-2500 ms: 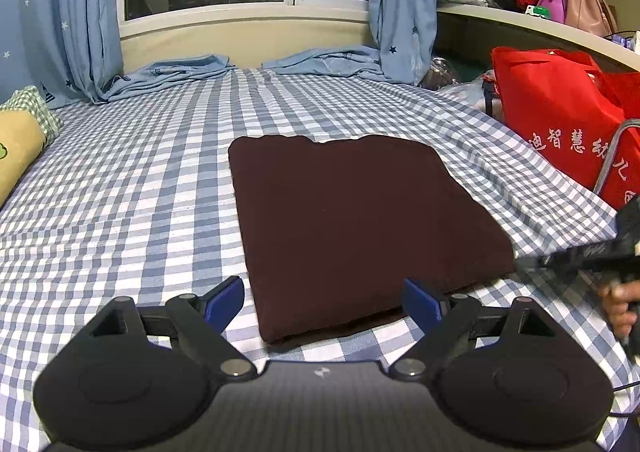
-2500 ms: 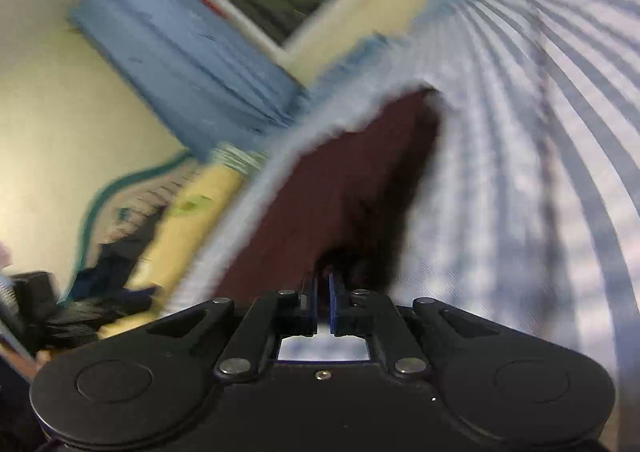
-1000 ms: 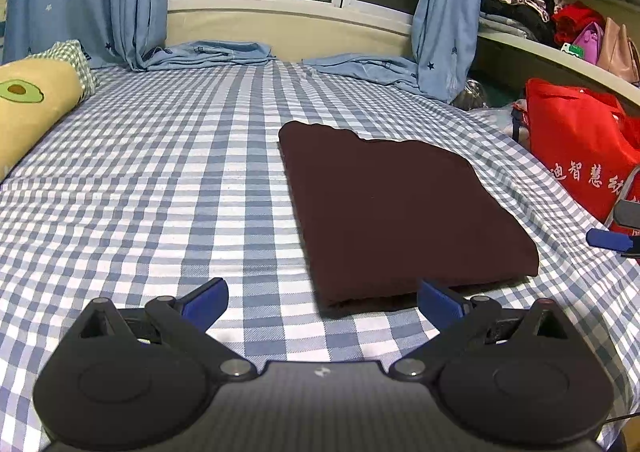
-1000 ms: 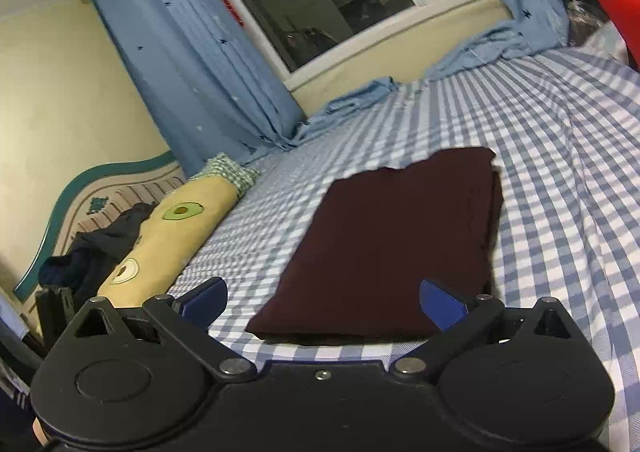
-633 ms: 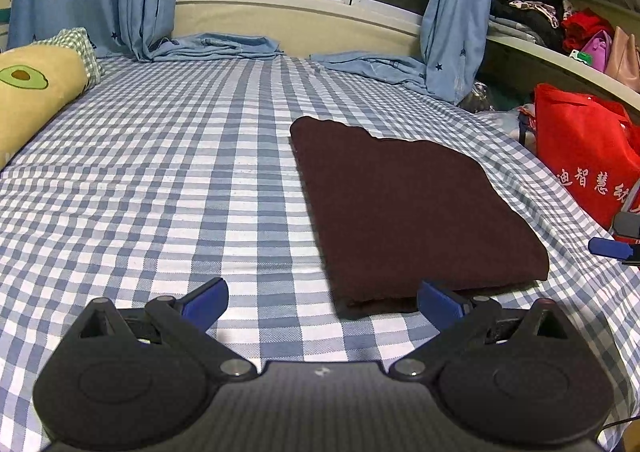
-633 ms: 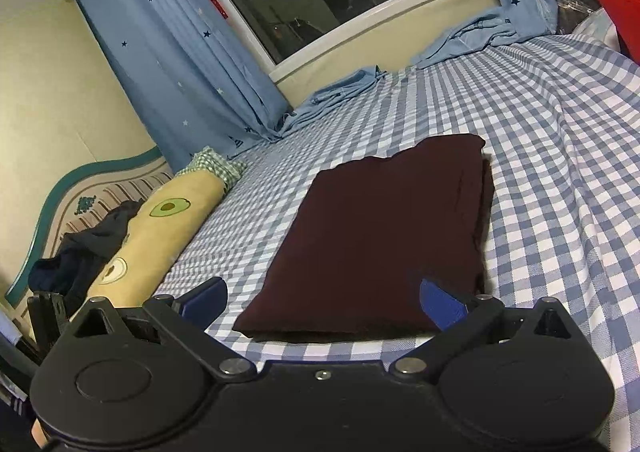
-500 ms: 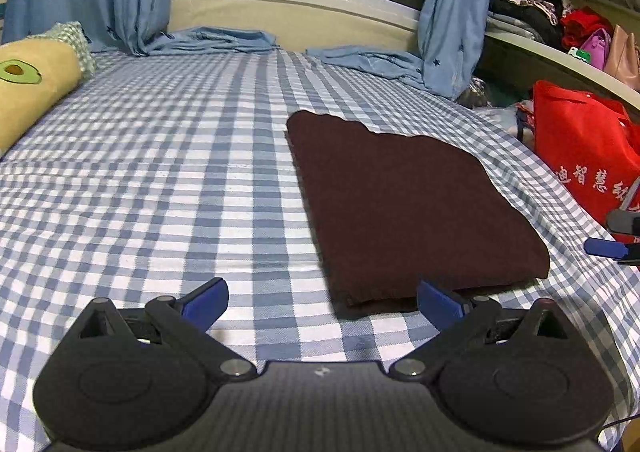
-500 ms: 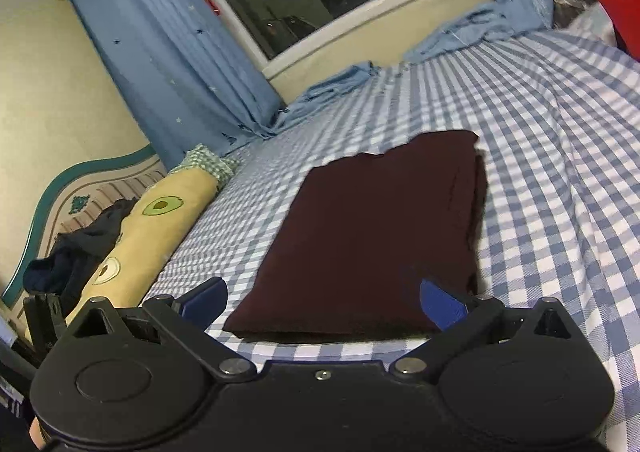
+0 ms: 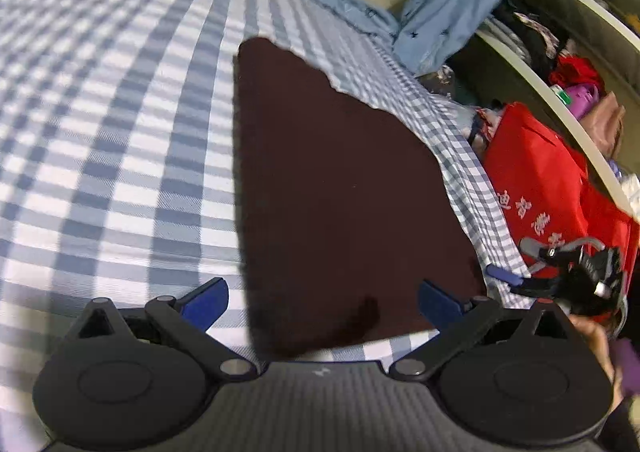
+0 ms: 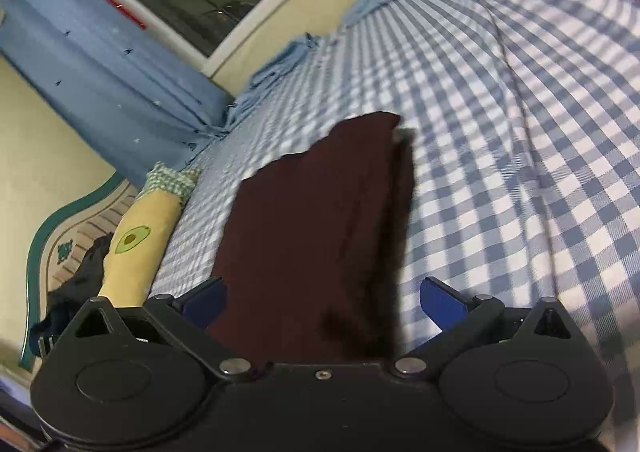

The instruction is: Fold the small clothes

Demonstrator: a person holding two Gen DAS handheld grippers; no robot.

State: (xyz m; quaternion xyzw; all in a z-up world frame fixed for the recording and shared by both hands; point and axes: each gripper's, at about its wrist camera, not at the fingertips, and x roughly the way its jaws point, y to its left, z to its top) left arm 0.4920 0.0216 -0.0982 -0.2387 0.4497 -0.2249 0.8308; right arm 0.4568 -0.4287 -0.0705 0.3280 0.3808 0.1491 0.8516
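bed [image 9: 100,139]: blue-white check sheet, garment lies mid-bed toward its right side | dark brown garment [image 9: 332,187]: flat folded rectangle, far edge wavy, stacked layers showing along right edge | left gripper [image 9: 322,298], right gripper [image 10: 324,302]: both spread wide, empty, at near edge | advice: pinch both near corners evenly, catching all layers, fold toward far edge

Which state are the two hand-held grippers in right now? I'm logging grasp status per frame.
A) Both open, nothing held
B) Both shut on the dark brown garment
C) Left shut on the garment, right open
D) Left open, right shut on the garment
A: the left hand-held gripper and the right hand-held gripper both show their blue fingertips spread wide, while the folded dark brown garment lies flat on the checked bedsheet, ungripped.
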